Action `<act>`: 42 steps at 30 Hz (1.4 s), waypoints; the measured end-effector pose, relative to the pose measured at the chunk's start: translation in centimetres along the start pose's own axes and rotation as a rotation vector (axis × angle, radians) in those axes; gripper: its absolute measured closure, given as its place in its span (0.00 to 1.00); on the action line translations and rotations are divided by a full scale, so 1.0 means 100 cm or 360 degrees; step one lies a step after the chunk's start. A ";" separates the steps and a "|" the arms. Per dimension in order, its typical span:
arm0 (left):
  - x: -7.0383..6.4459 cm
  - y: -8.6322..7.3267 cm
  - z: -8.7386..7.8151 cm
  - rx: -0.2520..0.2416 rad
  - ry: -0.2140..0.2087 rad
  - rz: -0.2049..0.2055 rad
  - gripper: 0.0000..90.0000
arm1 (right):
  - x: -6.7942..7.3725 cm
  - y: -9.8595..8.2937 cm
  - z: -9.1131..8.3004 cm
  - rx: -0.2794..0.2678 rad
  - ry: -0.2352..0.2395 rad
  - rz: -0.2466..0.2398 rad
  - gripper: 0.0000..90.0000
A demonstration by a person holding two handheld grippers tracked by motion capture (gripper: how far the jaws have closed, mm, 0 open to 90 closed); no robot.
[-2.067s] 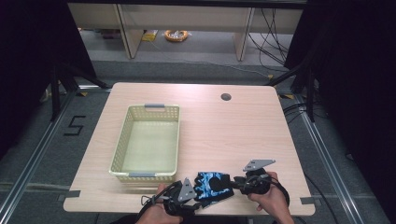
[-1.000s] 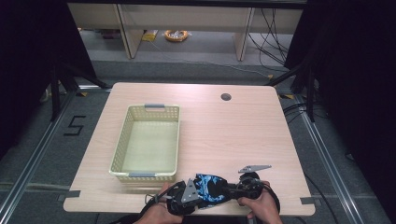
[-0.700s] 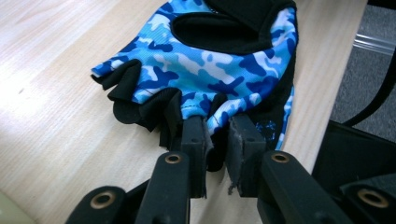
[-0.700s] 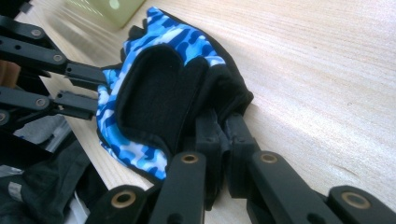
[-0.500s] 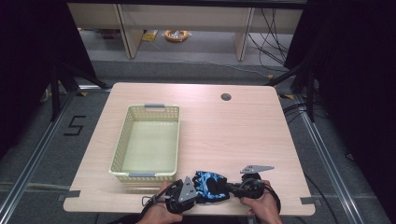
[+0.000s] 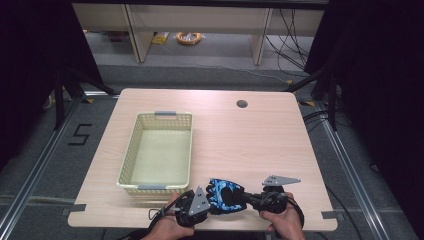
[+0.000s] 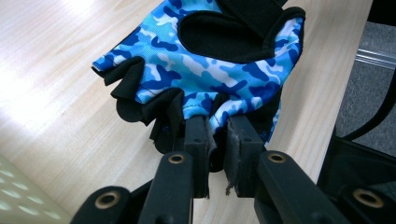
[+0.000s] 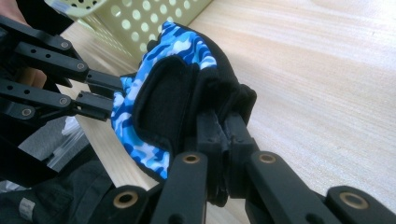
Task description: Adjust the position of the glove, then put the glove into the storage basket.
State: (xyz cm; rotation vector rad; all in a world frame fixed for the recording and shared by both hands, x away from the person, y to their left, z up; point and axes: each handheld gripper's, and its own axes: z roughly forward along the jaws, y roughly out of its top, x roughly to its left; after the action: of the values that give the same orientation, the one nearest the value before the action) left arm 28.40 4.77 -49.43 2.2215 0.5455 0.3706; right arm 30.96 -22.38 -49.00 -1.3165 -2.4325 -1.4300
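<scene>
Left gripper view shows the left gripper (image 7: 216,140) with its two black jaws pinching the finger end of a blue glove (image 7: 210,70). The glove spreads out just past the jaw tips, over the table (image 7: 56,93). Right gripper view shows the right gripper (image 8: 223,128) with its jaws pressed on the black cuff end of the glove (image 8: 173,93), and the other gripper holds the far end, past the tips and to their left. Farther off, beyond both sets of jaws, is the yellow basket (image 8: 154,18).

High view shows the glove (image 6: 225,194) stretched between the two grippers near the front edge of the table, with the basket (image 6: 157,150) just beyond the left gripper (image 6: 196,202) and well apart from the right gripper (image 6: 250,199).

My guess is that the glove is picked up and held by both ends, and the step in hand is carrying it. Next, both hands need to lift together and move forward and left, over the basket rim, then let go.

Compared with two seconds ago, the right hand has come in closer, and the glove looks a bit more bunched. The basket has stayed put.
</scene>
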 end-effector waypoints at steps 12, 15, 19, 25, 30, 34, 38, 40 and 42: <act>0.001 0.001 -0.006 -0.0037 0.0021 0.0001 0.88 | 0.009 0.001 -0.004 -0.0023 -0.0030 -0.0044 0.98; 0.002 0.001 -0.006 -0.0011 -0.0002 0.0022 0.88 | 0.011 -0.001 -0.004 0.0003 -0.0012 -0.0001 0.98; 0.002 0.002 -0.006 -0.0034 0.0016 -0.0006 0.88 | 0.008 0.000 -0.004 -0.0023 -0.0002 -0.0012 0.98; 0.003 0.005 -0.012 -0.0063 0.0020 -0.0014 0.88 | 0.018 0.003 -0.010 -0.0035 -0.0005 -0.0003 0.98; 0.005 0.011 -0.023 -0.0083 0.0014 -0.0020 0.88 | 0.023 0.009 -0.015 -0.0034 0.0000 0.0013 0.98; 0.007 0.017 -0.034 -0.0117 0.0035 -0.0006 0.88 | 0.025 0.020 -0.018 -0.0097 0.0021 -0.0079 0.98; 0.011 0.025 -0.047 -0.0133 0.0059 0.0045 0.88 | 0.035 0.035 -0.025 -0.0112 0.0042 -0.0100 0.98; 0.016 0.030 -0.055 -0.0136 0.0066 0.0010 0.88 | 0.038 0.044 -0.029 -0.0136 0.0058 -0.0114 0.98; 0.022 0.035 -0.062 -0.0138 0.0074 0.0019 0.88 | 0.044 0.054 -0.031 -0.0137 0.0071 -0.0113 0.98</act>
State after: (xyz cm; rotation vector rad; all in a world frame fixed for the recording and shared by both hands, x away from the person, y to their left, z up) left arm 28.56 7.82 -42.63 2.1379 0.5310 0.4454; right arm 30.65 -20.60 -41.65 -1.2109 -2.4382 -1.5803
